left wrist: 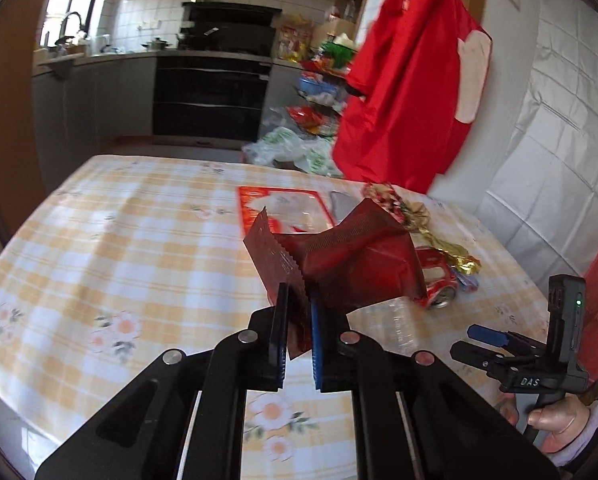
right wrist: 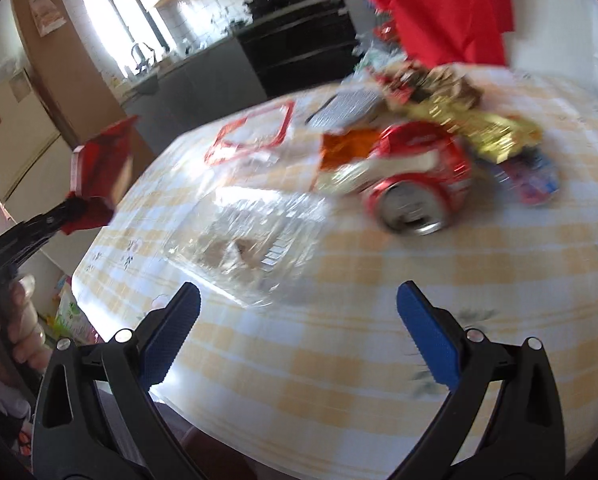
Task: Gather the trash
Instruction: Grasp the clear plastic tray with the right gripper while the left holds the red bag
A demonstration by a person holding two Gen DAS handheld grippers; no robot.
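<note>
— What sort of place is this?
— A home kitchen: a black oven (left wrist: 211, 92) under a tiled wall (left wrist: 147, 8), a sink tap (left wrist: 69, 26) by the window, a checked tablecloth (left wrist: 99, 240).

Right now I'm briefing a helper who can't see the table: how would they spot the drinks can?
On the yellow-checked tablecloth, look to the litter heap below the hanging red cloth. At its near edge lies the crushed red can, on its side, silver end facing us. It is the only metal cylinder; its neighbours are gold foil and a clear plastic tray.
</note>
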